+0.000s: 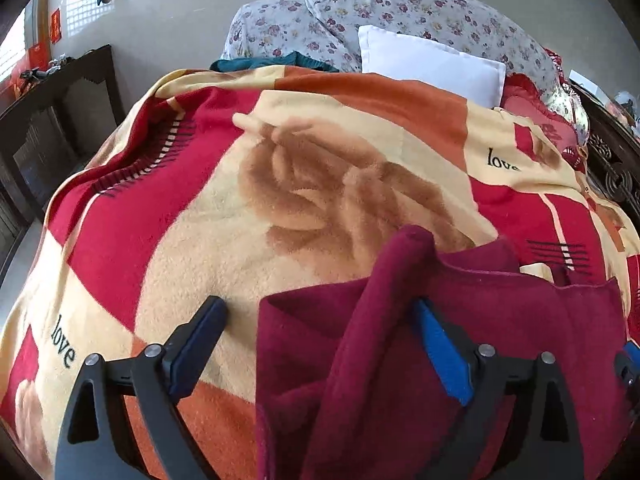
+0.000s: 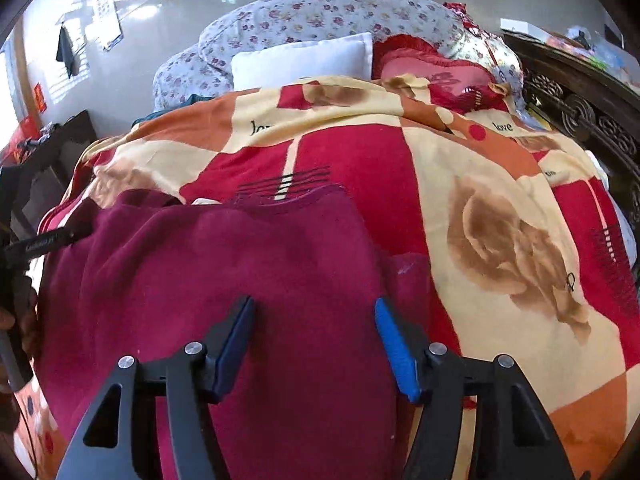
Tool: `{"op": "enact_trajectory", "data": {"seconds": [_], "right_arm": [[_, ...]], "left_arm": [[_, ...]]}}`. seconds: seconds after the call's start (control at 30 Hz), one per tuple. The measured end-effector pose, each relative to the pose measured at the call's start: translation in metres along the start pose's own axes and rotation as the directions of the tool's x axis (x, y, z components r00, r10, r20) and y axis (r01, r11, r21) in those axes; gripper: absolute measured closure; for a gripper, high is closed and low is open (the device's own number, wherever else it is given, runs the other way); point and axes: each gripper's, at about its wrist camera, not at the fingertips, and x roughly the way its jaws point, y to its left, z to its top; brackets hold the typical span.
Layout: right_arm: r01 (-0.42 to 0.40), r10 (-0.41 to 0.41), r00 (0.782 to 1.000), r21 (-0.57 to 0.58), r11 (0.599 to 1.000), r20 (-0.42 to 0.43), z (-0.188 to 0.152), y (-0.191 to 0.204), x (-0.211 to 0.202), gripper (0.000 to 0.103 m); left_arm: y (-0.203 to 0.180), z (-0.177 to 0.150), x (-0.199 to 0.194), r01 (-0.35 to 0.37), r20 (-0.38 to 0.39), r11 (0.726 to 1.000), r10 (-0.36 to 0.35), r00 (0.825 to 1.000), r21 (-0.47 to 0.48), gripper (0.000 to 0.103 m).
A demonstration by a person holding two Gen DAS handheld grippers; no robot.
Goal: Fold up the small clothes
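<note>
Maroon garment (image 2: 224, 280) lies on patterned blanket (image 1: 192, 240), one fold ridge raised. Left gripper (image 1: 320, 320) jaws spread wide astride that ridge, likely lining up pinch. Right gripper (image 2: 314, 312) hovers over flat cloth, jaws released, holding nothing.

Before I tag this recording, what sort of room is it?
Most likely a bedroom in a home. The maroon garment lies on a bed spread with a patterned blanket, a white pillow and a floral quilt are piled at the far end, and a carved dark wooden frame runs along one side.
</note>
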Motion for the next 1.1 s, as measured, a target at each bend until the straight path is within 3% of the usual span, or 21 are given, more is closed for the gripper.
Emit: {"op": "enact_trajectory", "data": {"seconds": [0.1, 0.23, 0.47, 0.6, 0.77, 1.0, 1.1], "right_arm": [[0.011, -0.011, 1.0, -0.022, 1.0, 0.024, -0.005, 0.007, -0.021, 0.037], [-0.043, 0.044, 0.998, -0.049, 0.998, 0.037, -0.022, 0.02, -0.053, 0.036], [-0.044, 0.045, 0.999, -0.093, 0.995, 0.016, -0.056, 0.04, -0.067, 0.036], [-0.01, 0.011, 1.0, -0.088, 0.996, 0.011, -0.068, 0.043, -0.062, 0.036], [0.018, -0.018, 1.0, -0.084, 0.996, -0.006, -0.072, 0.042, -0.047, 0.036], [0.001, 0.0, 0.999, -0.023, 1.0, 0.041, -0.082, 0.044, -0.08, 0.033], [0.018, -0.018, 1.0, -0.025, 1.0, 0.023, -0.091, 0.047, -0.078, 0.032]], "left_arm": [[0.002, -0.007, -0.021, -0.001, 0.025, 1.0, 0.0, 1.0, 0.02, 0.009], [0.001, -0.026, -0.056, -0.032, 0.078, 0.996, 0.026, 0.997, 0.079, 0.009], [-0.005, -0.073, -0.088, -0.038, 0.115, 0.991, 0.023, 0.993, 0.132, 0.009], [-0.009, -0.093, -0.088, -0.05, 0.117, 0.987, 0.032, 0.993, 0.151, 0.009], [-0.009, -0.104, -0.07, -0.038, 0.048, 0.989, 0.031, 0.998, 0.141, 0.009], [0.002, -0.116, -0.065, 0.008, 0.013, 0.997, -0.009, 1.0, 0.079, 0.009], [0.005, -0.12, -0.062, 0.028, 0.009, 0.998, -0.028, 1.0, 0.058, 0.009]]}}
